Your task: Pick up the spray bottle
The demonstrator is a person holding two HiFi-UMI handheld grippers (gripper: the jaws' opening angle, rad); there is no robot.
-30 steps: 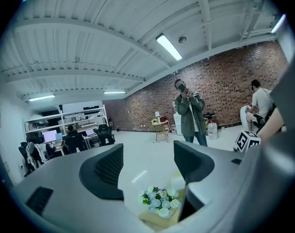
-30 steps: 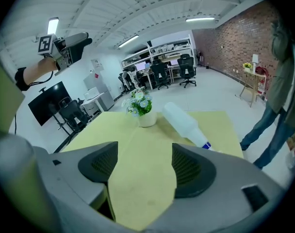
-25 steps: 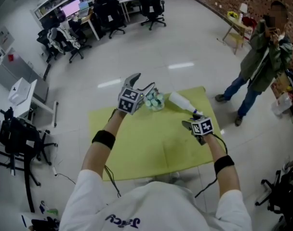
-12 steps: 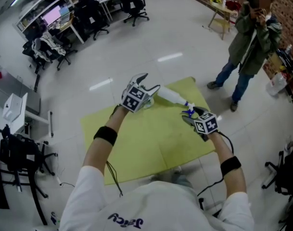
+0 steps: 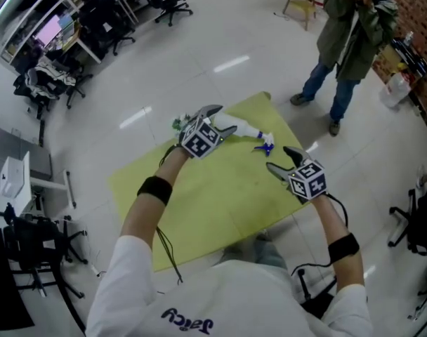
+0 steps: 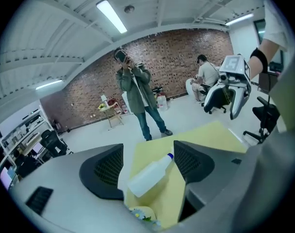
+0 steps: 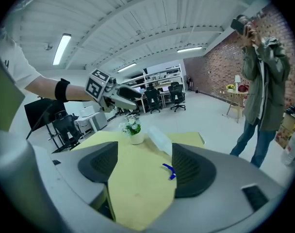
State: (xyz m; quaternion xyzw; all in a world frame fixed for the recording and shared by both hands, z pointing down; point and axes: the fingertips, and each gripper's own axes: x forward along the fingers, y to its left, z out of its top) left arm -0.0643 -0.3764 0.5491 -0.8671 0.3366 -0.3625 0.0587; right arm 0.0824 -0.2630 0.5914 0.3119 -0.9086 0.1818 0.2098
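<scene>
1. A white plastic spray bottle (image 5: 240, 128) lies on its side on the yellow-green tabletop (image 5: 199, 195), near the far edge. Its blue trigger (image 5: 263, 146) points toward the right gripper (image 5: 279, 158).
2. The left gripper (image 5: 220, 119) hangs over the base end of the spray bottle. In the head view its marker cube and jaws cover part of the white body.
3. In the left gripper view its 2 jaws stand wide apart and clamp nothing. The spray bottle shows in the gap between them, lying on the tabletop. Its blue-collared neck is close beside 1 jaw, but whether they touch cannot be told.
4. The right gripper is near the trigger end, apart from the spray bottle. Its 2 jaws are spread wide and hold nothing. In the right gripper view only the blue trigger and a piece of the white body show between them, and 1 jaw hides the rest.
5. A small white pot of white flowers (image 7: 132, 130) stands on the tabletop just beside the bottle's base. In the head view the left gripper hides most of it, and in the left gripper view the lower edge cuts it off.
6. A person in a green jacket and blue jeans (image 5: 350, 41) stands on the pale glossy floor (image 5: 199, 55) beyond the tabletop. The top edge of the head view cuts off the head.
7. Black office chairs and desks (image 5: 108, 20) at the far left are small and hard to make out.
</scene>
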